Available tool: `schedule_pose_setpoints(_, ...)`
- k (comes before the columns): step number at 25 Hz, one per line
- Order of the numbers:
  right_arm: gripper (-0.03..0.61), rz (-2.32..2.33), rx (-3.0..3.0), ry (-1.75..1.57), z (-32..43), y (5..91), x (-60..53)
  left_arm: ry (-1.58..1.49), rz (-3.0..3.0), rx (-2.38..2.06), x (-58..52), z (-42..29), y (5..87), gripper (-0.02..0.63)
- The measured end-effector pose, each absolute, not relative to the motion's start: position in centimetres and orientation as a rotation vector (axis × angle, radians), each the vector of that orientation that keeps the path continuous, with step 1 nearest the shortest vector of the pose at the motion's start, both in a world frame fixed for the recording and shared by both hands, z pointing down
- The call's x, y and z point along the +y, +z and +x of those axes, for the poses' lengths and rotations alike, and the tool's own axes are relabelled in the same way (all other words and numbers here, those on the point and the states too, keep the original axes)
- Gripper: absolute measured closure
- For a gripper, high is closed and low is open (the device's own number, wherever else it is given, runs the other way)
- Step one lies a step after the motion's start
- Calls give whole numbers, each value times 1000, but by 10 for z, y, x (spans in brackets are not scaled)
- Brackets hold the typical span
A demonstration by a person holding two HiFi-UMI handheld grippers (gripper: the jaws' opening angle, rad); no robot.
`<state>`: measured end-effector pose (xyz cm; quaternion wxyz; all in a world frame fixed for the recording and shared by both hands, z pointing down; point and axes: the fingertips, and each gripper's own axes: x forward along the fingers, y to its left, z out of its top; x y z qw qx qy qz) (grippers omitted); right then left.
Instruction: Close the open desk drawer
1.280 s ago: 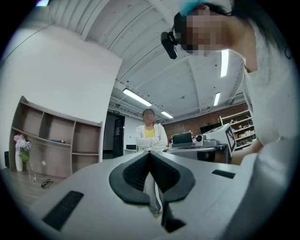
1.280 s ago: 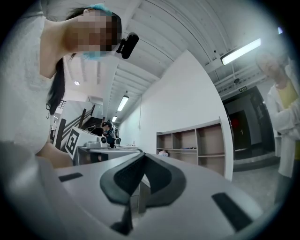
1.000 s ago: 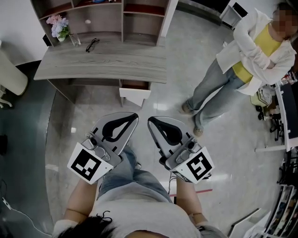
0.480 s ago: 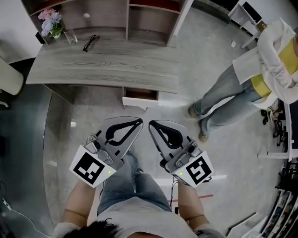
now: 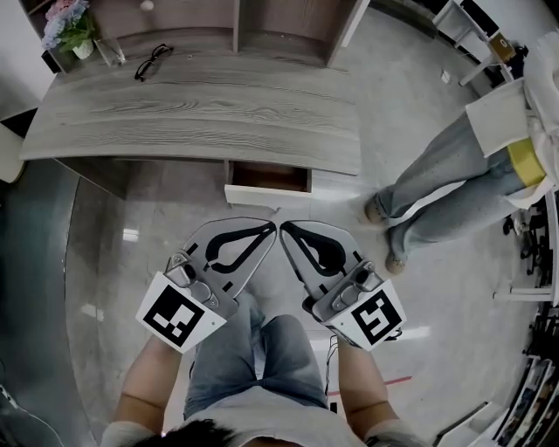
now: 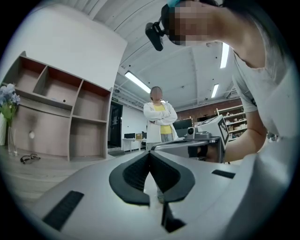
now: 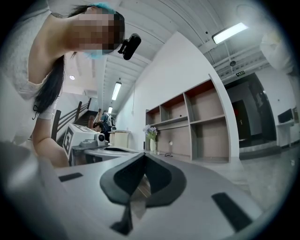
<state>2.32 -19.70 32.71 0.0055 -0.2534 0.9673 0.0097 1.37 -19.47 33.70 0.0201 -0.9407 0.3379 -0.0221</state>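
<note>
The grey wooden desk (image 5: 201, 113) stands ahead of me in the head view. Its drawer (image 5: 269, 178) is pulled out under the front edge, showing a brown inside and a white front panel (image 5: 262, 199). My left gripper (image 5: 267, 229) and right gripper (image 5: 285, 230) are held side by side just short of the drawer front, tips almost meeting, apart from it. Both are shut with nothing between the jaws. The left gripper (image 6: 150, 153) view shows its black pads closed together, and the right gripper (image 7: 143, 155) view shows the same.
A person in a white coat and jeans (image 5: 454, 166) stands on the floor to the right of the desk. Glasses (image 5: 150, 61) and a vase of flowers (image 5: 65, 22) lie on the desk. A shelf unit (image 5: 236, 22) rises behind it.
I have come closer to the desk: the desk and drawer sit lower and larger in the head view. Both grippers stay shut and side by side.
</note>
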Motion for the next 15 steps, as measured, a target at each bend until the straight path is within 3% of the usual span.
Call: schedule_pose_setpoints(15, 571, -818, 3031, 152, 16, 497, -252, 13, -2866, 1072, -251, -4, 502, 609)
